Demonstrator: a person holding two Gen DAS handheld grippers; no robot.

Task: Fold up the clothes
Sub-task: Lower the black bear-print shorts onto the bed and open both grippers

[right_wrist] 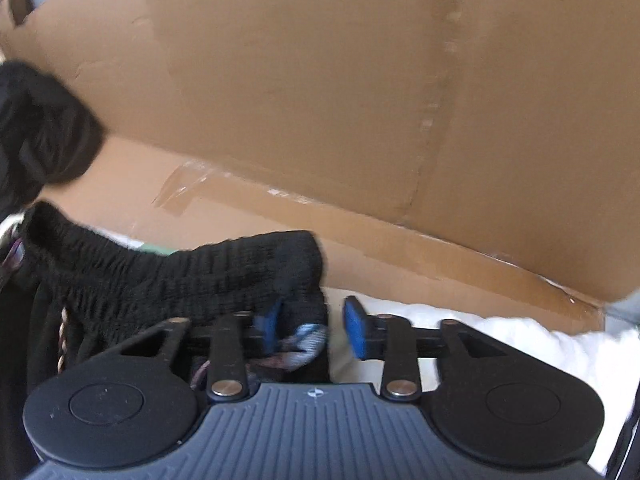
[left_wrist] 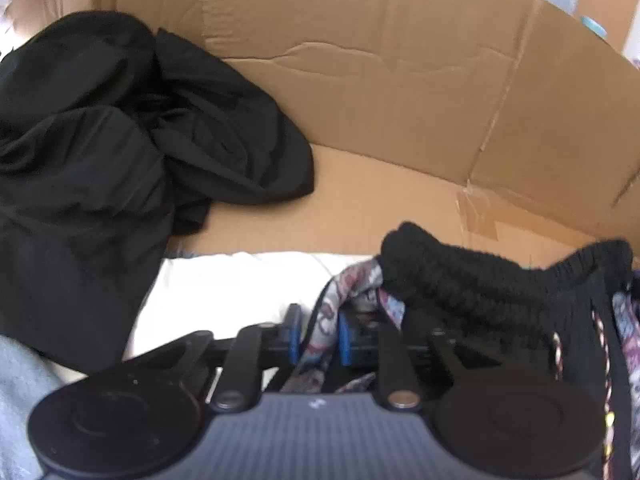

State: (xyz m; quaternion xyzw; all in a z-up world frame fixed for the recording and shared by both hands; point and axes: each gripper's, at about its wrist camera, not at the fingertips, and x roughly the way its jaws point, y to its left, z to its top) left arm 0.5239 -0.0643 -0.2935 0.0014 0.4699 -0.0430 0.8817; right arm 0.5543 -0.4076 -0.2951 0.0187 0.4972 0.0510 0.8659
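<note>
My left gripper (left_wrist: 318, 334) and right gripper (right_wrist: 310, 328) have blue fingers spread, the patterned garment (left_wrist: 460, 280) with its black ribbed, gathered waistband slack between them over white bedding (left_wrist: 224, 288). Only my left view shows the crumpled black cloth (left_wrist: 120, 140) against the creased cardboard box (left_wrist: 400, 100).

Both wrist cameras are looking steeply down, close over a cardboard box (left_wrist: 400, 120), sharing its wall and the black waistband (right_wrist: 160, 276).
</note>
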